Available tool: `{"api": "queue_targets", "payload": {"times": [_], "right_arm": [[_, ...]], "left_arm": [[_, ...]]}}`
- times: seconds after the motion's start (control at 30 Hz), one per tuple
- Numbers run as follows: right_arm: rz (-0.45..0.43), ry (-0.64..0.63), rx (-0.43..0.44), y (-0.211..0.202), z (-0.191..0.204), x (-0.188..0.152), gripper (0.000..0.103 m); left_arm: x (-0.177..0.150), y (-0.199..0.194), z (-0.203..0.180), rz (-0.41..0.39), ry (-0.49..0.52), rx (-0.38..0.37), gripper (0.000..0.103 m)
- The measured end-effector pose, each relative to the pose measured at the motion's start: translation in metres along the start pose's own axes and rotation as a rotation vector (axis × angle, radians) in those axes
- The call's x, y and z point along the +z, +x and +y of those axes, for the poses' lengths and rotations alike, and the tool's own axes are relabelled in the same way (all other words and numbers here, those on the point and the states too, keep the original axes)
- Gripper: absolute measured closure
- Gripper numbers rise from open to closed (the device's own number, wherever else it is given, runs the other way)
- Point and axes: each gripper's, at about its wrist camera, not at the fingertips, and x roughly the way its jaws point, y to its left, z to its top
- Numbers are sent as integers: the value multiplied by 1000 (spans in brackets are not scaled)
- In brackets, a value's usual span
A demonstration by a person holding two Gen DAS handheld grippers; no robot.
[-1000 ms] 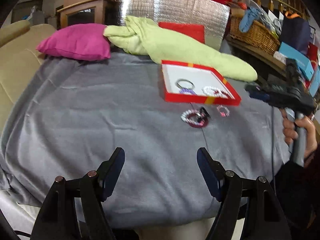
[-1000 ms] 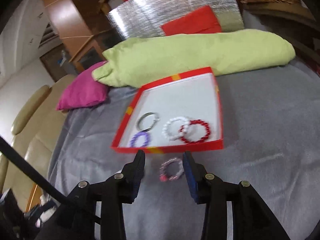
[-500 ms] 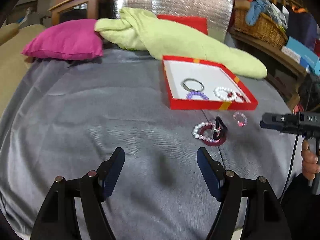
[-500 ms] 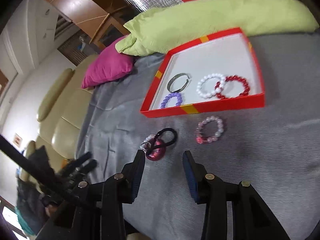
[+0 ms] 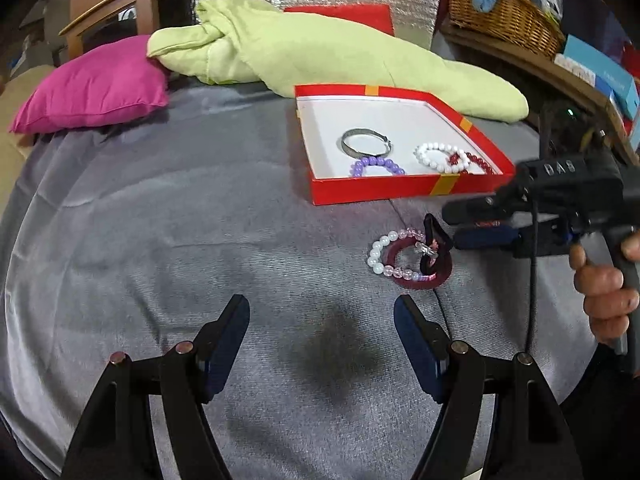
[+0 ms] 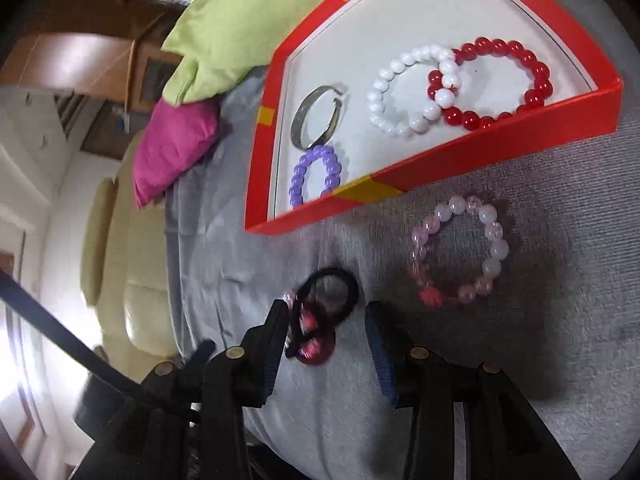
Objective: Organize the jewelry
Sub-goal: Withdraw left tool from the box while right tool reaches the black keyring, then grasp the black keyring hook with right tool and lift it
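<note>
A red box (image 5: 404,190) (image 6: 472,148) with a white floor holds a silver bangle (image 5: 365,142), a purple bead bracelet (image 6: 316,174), a white bead bracelet (image 6: 412,92) and a red bead bracelet (image 6: 500,84). On the grey cloth before it lies a tangle of a dark red bangle (image 5: 416,276), a pale bead bracelet (image 5: 380,256) and a black hair tie (image 6: 332,284). A pink bead bracelet (image 6: 460,252) lies beside it. My right gripper (image 6: 326,328) (image 5: 452,226) is open, low over the tangle, fingers straddling it. My left gripper (image 5: 320,320) is open and empty, nearer than the tangle.
A green cushion (image 5: 320,56) and a magenta pillow (image 5: 92,84) lie behind the box. A wicker basket (image 5: 504,12) and boxes stand on a shelf at the right. A beige sofa (image 6: 116,232) borders the cloth.
My right gripper has dropped and moved forward onto the tangle of bracelets and hair tie. My left gripper has moved closer to the box. Both stay open.
</note>
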Motion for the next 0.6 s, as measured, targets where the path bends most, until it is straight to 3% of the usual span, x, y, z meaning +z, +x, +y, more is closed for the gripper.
{"api": "queue_targets", "payload": {"times": [0.07,0.1,0.13,0.2,0.5,0.6], "right_arm": [[-8,1,0,2,1,3,60],[-17,-10,-18,3,3,4,66],[-30,-31,-54,5,5,5,83],[-39,-72,-132,7,9,5,99],[-117,-154,-114,-35,18,-5,101],[-81,-140,-79,-40,15,-4,96]], "left_arm": [[1,2,-2,3,2,-19,28],[2,3,-3,6,3,-29,28],[2,5,-4,10,1,-44,28],[3,7,-5,14,-14,-77,28],[9,20,-12,34,-68,-187,39],[11,26,-14,50,-95,-194,39]]}}
